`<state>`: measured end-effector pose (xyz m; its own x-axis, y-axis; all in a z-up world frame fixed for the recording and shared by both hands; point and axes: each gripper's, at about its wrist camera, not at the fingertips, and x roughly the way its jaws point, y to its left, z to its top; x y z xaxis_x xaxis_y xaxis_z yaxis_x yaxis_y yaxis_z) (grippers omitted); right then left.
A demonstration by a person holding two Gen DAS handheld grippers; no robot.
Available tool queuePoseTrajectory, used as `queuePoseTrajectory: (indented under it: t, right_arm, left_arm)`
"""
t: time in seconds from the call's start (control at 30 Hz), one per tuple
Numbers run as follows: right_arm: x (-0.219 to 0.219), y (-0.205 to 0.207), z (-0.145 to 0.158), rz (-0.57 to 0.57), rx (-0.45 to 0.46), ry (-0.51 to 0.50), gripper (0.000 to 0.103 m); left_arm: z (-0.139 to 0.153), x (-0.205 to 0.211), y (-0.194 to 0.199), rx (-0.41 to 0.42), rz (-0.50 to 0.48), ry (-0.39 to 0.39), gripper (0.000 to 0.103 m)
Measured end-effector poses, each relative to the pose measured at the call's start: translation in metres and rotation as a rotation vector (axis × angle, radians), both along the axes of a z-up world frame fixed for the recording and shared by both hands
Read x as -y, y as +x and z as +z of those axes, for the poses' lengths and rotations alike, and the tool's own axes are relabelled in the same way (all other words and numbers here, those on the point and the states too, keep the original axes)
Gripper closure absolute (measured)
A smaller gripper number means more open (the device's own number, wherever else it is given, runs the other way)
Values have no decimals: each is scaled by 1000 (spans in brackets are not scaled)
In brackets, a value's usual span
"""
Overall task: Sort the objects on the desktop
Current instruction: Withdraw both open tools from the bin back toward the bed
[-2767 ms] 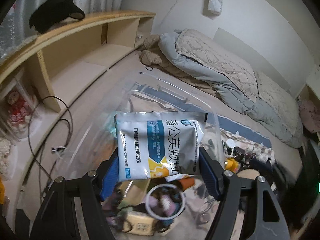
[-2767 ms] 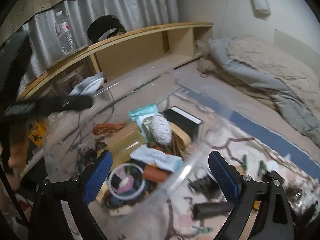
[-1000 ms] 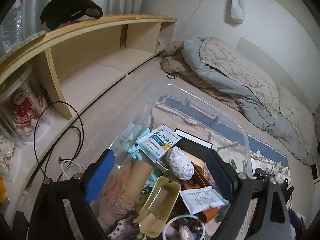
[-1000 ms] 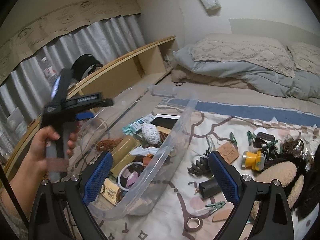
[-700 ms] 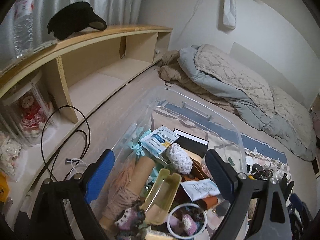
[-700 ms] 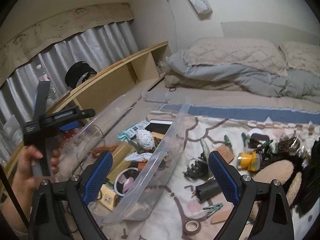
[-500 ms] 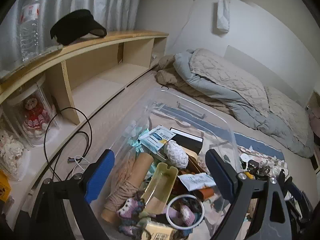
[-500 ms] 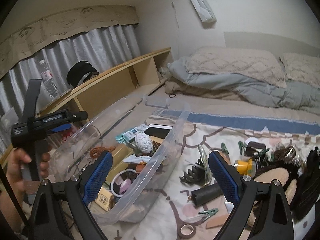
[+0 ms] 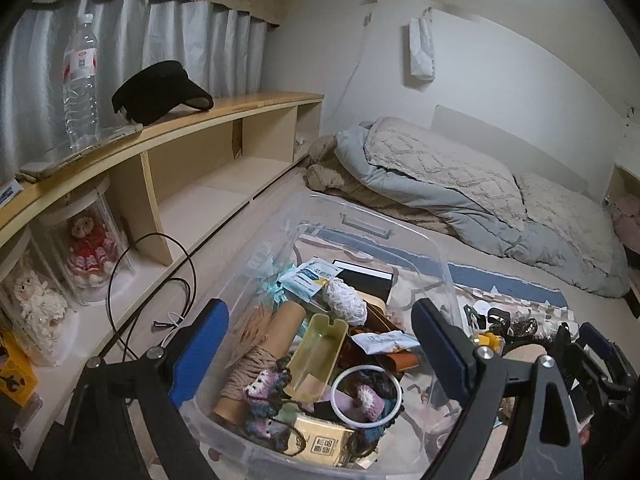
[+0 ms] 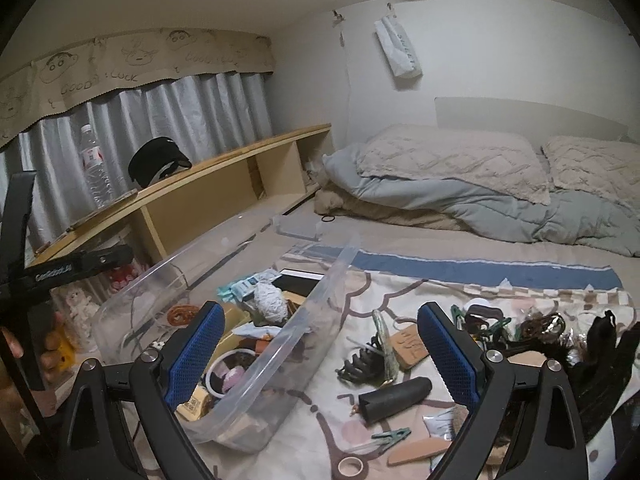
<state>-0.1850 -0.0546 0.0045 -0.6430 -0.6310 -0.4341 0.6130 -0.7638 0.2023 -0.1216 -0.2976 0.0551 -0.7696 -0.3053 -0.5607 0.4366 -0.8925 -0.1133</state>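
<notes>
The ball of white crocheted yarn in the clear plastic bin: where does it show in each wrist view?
Left wrist view: the ball of white crocheted yarn lies just above centre, in the clear plastic bin, beside a black box.
Right wrist view: left of centre, behind the bin's near wall.
Shared landmark: the black visor cap on the wooden shelf.

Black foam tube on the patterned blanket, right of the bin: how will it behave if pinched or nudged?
The black foam tube looks round, so a nudge probably rolls it. It appears soft and hollow, likely squashing under a pinch. Probably light.
</notes>
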Motion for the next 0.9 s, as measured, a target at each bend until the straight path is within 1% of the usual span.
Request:
queuePoseTrajectory:
  t: [0.03,0.27,0.4,0.43,0.5,0.63,0.7,0.8,0.9]
  right_arm:
    - [-2,1,0,-6,-3,-7,0]
    - [-16,11,1,-48,-69,-8,0]
    - [-30,12,1,-131,-104,-18,0]
    - [-33,12,1,-147,-110,-22,0]
    - [-42,12,1,-178,-128,-35,0]
    - [-52,12,-4,-215,-140,22,0]
    - [-59,11,-9,-225,-141,59,0]
    - [-70,8,-17,-242,-127,96,0]
    - [-81,6,-25,-259,-113,127,0]
  left_arm:
    - [0,-2,3,-7,1,-2,0]
    - [-4,-19,18,-43,2,-48,0]
    - [-5,-28,28,-97,9,-53,0]
    - [-6,-31,31,-121,16,-56,0]
    - [-6,-37,37,-150,29,-74,0]
    - [-7,-50,41,-154,22,-117,0]
    - [-7,-55,42,-158,12,-117,0]
    - [-10,-67,44,-165,-13,-105,0]
    - [-16,-82,44,-166,-35,-109,0]
